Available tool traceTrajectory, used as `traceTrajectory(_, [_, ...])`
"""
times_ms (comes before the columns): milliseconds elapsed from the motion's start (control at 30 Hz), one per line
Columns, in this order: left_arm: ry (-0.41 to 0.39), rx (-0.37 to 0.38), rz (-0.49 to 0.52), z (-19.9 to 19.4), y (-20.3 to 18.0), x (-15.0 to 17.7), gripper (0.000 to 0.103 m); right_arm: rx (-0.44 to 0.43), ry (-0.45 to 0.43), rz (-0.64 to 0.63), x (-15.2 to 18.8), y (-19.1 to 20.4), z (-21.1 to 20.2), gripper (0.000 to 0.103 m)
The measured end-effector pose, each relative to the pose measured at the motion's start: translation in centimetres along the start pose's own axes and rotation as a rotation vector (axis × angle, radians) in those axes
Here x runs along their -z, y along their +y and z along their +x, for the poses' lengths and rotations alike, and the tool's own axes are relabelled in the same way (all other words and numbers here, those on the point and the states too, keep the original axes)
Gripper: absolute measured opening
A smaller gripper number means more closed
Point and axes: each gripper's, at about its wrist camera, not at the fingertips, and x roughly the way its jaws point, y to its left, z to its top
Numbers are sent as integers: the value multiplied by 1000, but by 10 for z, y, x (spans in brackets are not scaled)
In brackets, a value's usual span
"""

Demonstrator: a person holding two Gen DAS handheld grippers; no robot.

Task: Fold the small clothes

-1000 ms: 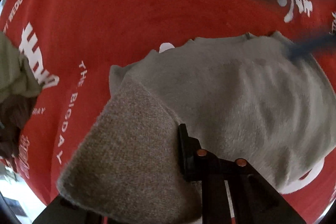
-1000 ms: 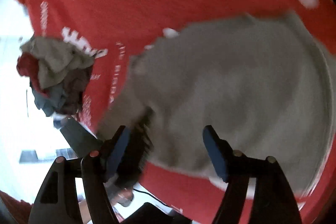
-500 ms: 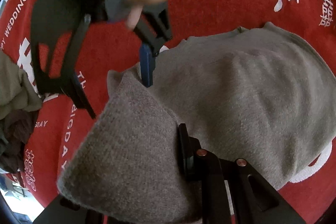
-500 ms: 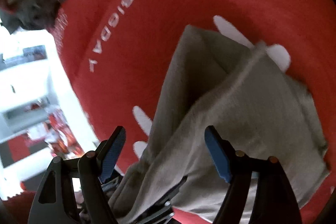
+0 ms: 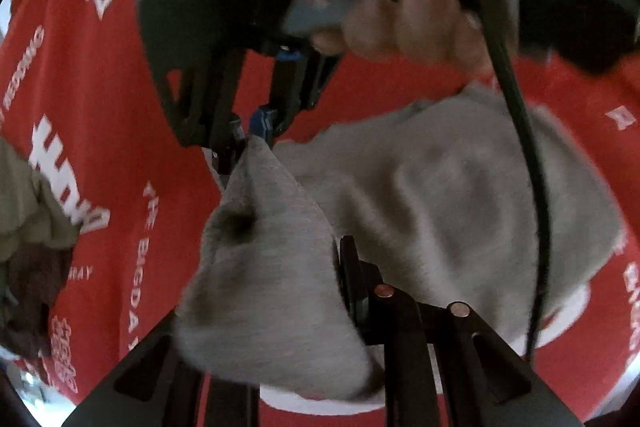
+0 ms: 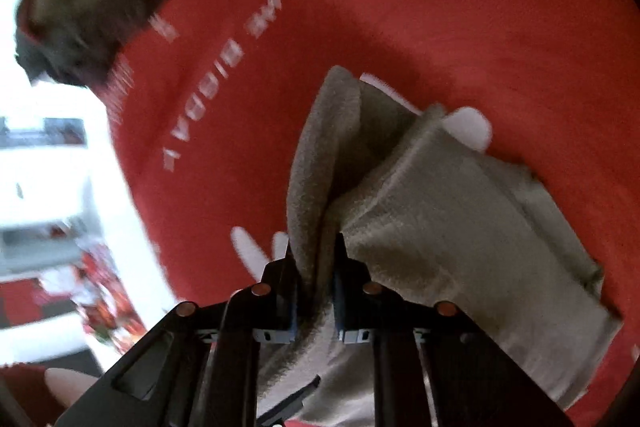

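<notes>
Grey garment [image 6: 460,227] on red cloth [image 6: 400,7], long axis 10-to-4 o'clock in right wrist view, right gripper [image 6: 316,291] closing on its edge, left gripper [image 5: 348,291] clamped on corner.

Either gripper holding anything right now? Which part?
Both hold the grey garment. The left gripper pinches a lifted edge fold; the right gripper is closing on a corner of the same edge, cloth between its fingers.
</notes>
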Motion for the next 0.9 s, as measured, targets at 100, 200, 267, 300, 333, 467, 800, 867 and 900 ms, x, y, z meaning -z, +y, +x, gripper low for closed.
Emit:
traceTrajectory(100, [-52,35,44,-24,-23,-20,19,-87,-147,26,35,-19,-54,14])
traceTrajectory(200, [-100,77,103,-43,-54,-38,19,-115,-261,57,70,-36,-96,14])
traceTrajectory(267, [-132,102,153,-52,-82,-48,19,-125,-354,75,104,-53,-123,14])
traceTrajectory(300, [-143,112,177,-54,-95,-52,19,-127,-388,86,119,-61,-133,14])
traceTrajectory(333, [-154,129,210,-56,-114,-56,19,-131,-423,104,134,-73,-144,14])
traceTrajectory(467, [-146,184,301,-45,-171,-60,19,-129,-519,234,199,-137,-170,14])
traceTrajectory(800, [-29,227,497,5,-261,-18,20,-65,-460,565,297,-276,-100,15])
traceTrajectory(867, [-22,219,497,6,-262,-16,20,-85,-489,574,301,-278,-93,16])
traceTrajectory(900, [-18,221,498,5,-262,-16,23,-90,-496,578,302,-278,-92,16])
